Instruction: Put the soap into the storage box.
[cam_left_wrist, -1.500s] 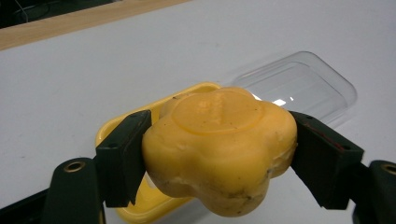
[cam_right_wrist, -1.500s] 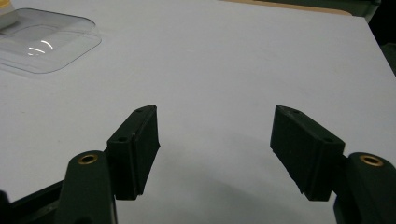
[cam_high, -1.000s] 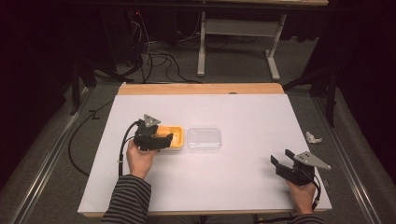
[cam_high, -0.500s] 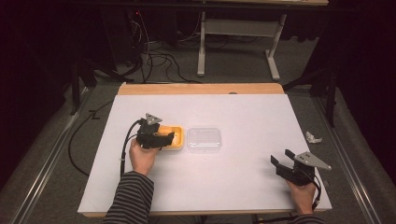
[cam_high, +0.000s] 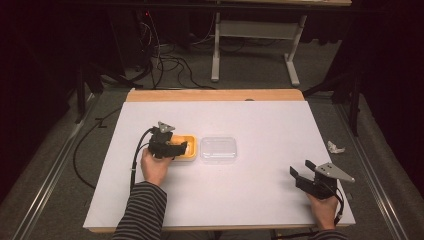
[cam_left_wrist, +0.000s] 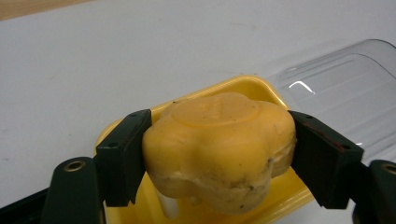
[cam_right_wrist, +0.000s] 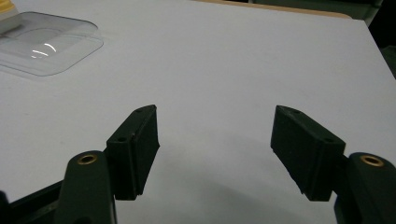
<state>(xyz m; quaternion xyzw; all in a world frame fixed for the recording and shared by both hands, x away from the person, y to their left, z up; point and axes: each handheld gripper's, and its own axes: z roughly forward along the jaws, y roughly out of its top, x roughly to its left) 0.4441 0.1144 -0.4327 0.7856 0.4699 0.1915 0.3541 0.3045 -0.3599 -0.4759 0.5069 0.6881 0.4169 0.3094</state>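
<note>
White table (cam_high: 250, 190): left gripper (cam_left_wrist: 219, 154) clamps a scuffed, lobed yellow soap (cam_left_wrist: 219, 144), seemingly over its yellow dish (cam_left_wrist: 261, 91); right gripper (cam_right_wrist: 215, 149) gapes wide.

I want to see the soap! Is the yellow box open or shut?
Open. The clear lid lies on the table beside the yellow box, and the left gripper clamps the yellow soap over it.

The left gripper (cam_high: 177, 148) is held in the left hand (cam_high: 155, 167) out over the table's left half, its 2 jaws pressed against both sides of a yellow lump (cam_left_wrist: 219, 149); the striped sleeve (cam_high: 142, 210) enters from the bottom edge; the right gripper (cam_high: 298, 174), in the right hand (cam_high: 322, 207), sits near the table's front right corner, jaws spread wide with nothing between.
</note>
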